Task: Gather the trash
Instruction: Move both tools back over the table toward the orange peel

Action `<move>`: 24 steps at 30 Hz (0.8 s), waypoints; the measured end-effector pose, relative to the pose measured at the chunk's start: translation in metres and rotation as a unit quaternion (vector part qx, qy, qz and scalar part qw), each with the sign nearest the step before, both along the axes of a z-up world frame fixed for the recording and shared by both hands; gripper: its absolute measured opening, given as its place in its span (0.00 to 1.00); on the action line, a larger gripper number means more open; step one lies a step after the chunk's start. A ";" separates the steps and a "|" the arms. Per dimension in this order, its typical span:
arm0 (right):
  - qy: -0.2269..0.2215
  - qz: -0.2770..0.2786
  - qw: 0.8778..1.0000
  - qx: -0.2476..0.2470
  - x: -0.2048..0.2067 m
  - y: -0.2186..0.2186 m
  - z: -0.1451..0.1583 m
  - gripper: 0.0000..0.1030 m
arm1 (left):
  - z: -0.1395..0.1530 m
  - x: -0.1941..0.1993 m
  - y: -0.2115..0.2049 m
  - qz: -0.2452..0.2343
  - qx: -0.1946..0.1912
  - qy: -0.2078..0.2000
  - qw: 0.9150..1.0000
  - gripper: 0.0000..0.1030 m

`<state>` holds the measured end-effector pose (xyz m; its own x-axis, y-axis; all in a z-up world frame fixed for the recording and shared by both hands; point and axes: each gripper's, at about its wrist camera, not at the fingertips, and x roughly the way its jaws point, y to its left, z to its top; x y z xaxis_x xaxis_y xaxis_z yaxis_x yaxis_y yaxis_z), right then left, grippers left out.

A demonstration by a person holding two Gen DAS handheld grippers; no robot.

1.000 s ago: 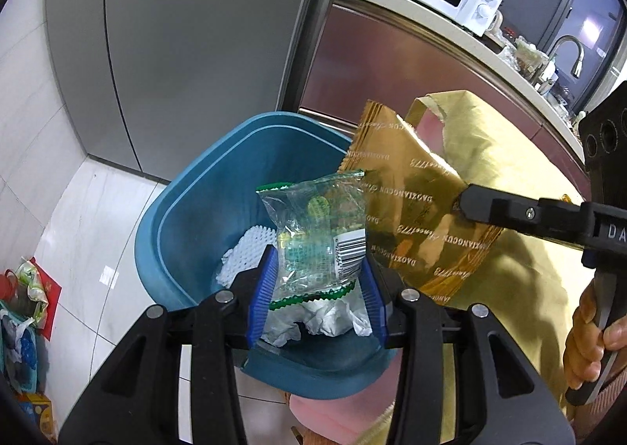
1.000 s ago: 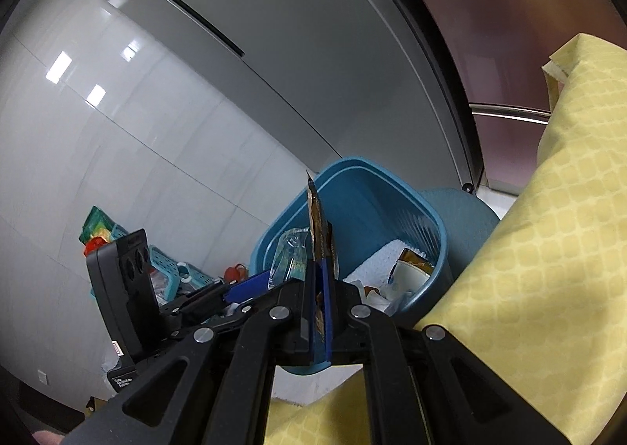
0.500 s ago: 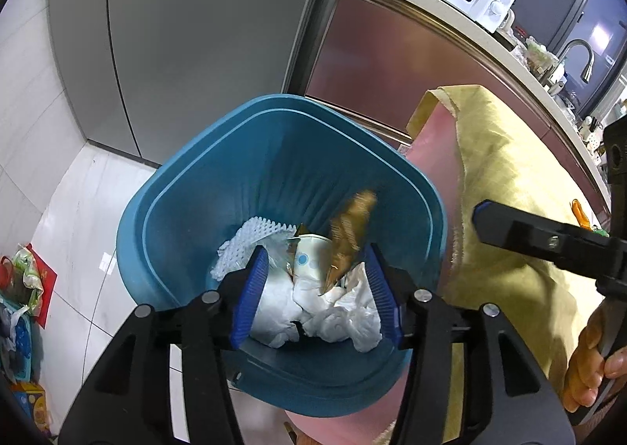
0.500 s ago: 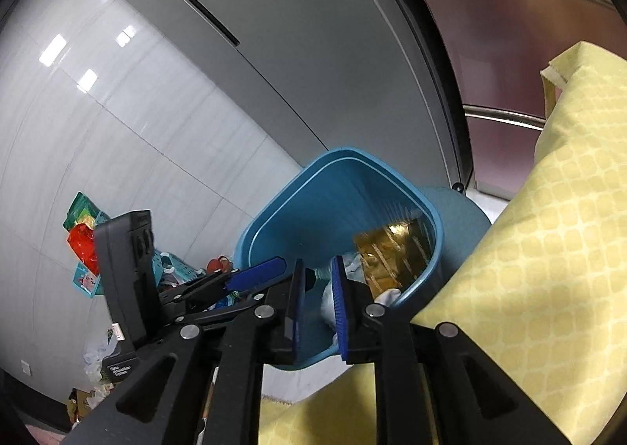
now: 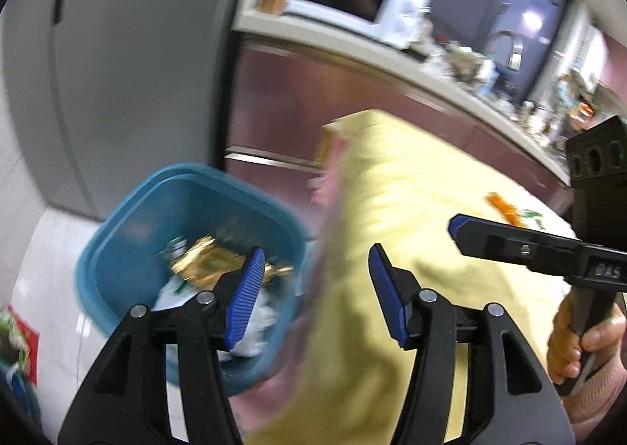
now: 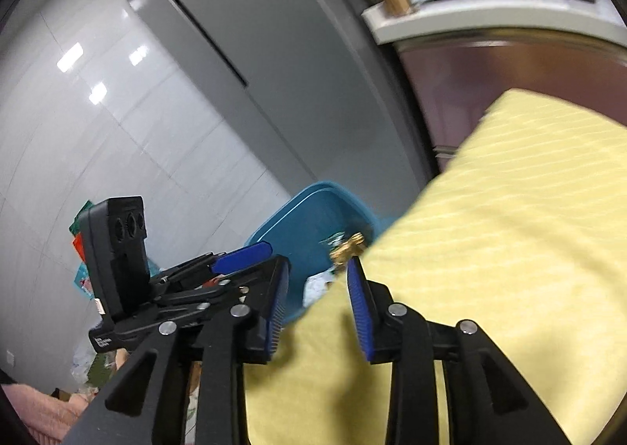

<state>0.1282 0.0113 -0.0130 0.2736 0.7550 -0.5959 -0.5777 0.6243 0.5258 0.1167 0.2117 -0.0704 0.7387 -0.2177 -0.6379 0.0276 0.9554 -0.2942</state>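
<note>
Refrigerator (image 5: 129, 64): grey, tall, standing directly behind the blue bin (image 5: 129, 245), which serves as reference for all positions below.

Tabletop (image 5: 431, 233): covered in a yellow cloth, immediately right of the bin; its edge overlaps the bin's right rim in both views (heavy blur here).

Counter (image 5: 352, 41): beyond the bin and to its right, carrying a white microwave (image 5: 352, 2).

Blue bin: on the pale tiled floor, open-topped. Inside lie the gold wrapper (image 5: 207, 257), uppermost, and white crumpled paper (image 5: 250, 319) beneath it at the near side. The gold wrapper also shows at the bin's right rim in the right wrist view (image 6: 347, 247).

Left claw (image 5: 311, 296): above the bin's right rim and the tabletop edge, jaws apart and opening, nothing between the blue pads.

Right claw (image 6: 317, 300): right of the bin over the tabletop edge, jaws apart and opening, nothing gripped. A hand (image 5: 580, 343) holds its handle, well right of the bin.
</note>
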 end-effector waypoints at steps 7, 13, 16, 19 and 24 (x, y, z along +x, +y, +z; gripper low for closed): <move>-0.045 -0.104 0.993 -0.028 -0.010 -0.102 0.014 0.36 | 0.018 0.025 -0.092 -0.109 -0.014 -0.020 0.994 0.57; -0.043 -0.209 0.976 -0.041 -0.004 -0.186 0.000 0.37 | 0.015 0.054 -0.178 -0.180 0.004 0.000 0.984 0.57; -0.044 -0.254 0.965 -0.050 -0.003 -0.220 -0.006 0.37 | 0.013 0.070 -0.216 -0.208 0.016 0.013 0.978 0.57; -0.042 -0.288 0.955 -0.051 -0.002 -0.249 -0.012 0.38 | 0.009 0.085 -0.248 -0.225 0.021 0.025 0.974 0.56; -0.026 -0.316 0.948 -0.039 0.004 -0.280 -0.024 0.41 | -0.001 0.108 -0.292 -0.247 0.041 0.044 0.967 0.56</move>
